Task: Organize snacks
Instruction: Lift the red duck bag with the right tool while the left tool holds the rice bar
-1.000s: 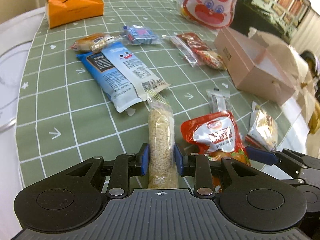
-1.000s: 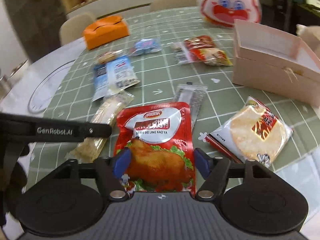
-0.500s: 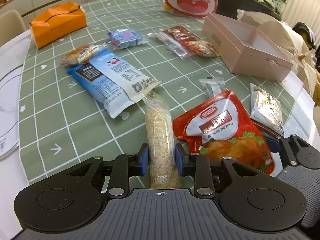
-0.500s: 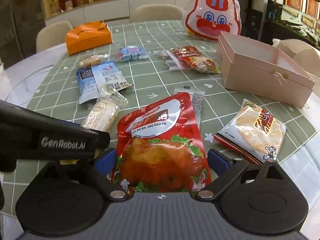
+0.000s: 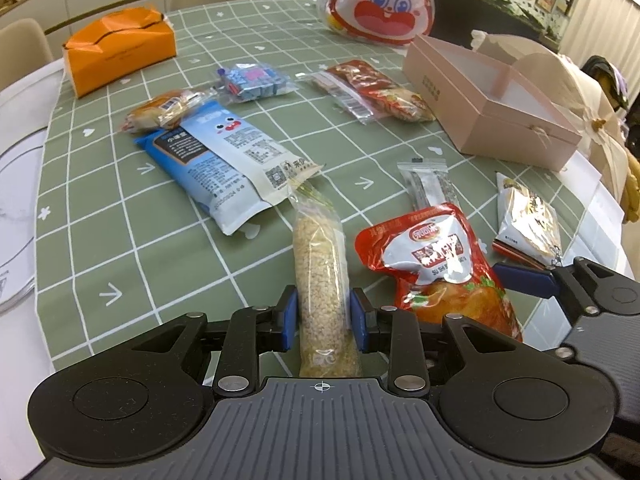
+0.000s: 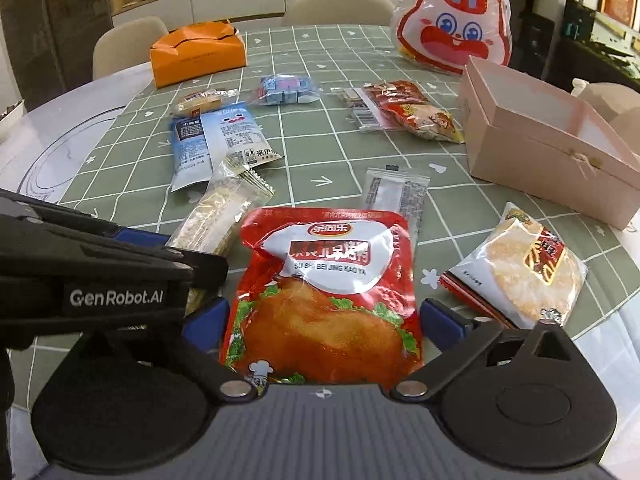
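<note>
Across the green checked tablecloth snacks lie scattered; open pink box far right, orange box far left, rabbit-face bag at the far edge. Red roast-chicken pouch: flat, glossy, white label band, near end cut off by the tool body. Right gripper straddles it, jaws wide and closing, pads just clear of both edges. Long clear grain bar, pale crumbly filling, lies left of the pouch; left gripper is narrowed onto its near end, pads against both sides. Round rice cracker pack near right. Small grey sachet, half hidden behind the pouch, print unreadable.
</note>
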`<action>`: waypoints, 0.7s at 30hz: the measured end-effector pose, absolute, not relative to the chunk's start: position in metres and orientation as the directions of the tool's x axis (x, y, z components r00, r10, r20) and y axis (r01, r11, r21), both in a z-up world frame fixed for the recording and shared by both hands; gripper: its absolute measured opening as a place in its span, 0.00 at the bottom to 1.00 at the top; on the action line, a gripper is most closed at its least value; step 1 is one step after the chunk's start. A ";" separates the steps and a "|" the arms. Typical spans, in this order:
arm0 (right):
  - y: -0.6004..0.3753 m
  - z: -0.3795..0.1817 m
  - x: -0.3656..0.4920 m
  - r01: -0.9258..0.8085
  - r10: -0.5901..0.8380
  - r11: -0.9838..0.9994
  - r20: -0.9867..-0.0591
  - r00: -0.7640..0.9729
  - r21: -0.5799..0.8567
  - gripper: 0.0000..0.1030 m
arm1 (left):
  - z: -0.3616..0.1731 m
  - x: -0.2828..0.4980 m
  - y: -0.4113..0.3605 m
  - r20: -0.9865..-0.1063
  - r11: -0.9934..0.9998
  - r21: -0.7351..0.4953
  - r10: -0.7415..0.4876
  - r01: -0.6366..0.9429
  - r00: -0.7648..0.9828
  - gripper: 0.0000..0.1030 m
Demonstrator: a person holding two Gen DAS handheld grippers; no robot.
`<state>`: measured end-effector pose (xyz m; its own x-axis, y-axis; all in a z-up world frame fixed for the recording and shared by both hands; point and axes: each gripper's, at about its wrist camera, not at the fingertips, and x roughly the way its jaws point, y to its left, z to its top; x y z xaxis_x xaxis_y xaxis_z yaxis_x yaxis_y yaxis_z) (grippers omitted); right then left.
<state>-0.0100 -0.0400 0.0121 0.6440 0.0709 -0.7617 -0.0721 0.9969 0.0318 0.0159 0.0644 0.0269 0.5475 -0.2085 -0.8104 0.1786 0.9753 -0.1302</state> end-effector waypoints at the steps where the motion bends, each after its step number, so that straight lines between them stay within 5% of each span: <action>1: -0.043 0.013 -0.011 -0.078 0.077 0.996 -0.763 0.642 0.035 0.92 | 0.027 0.015 0.063 -0.810 0.976 -0.122 -0.202 0.179 0.551 0.32; 21: -0.066 0.011 0.001 -0.133 0.106 0.991 -0.762 0.638 0.026 0.93 | 0.024 0.005 0.068 -0.774 0.976 -0.174 -0.220 0.134 0.593 0.31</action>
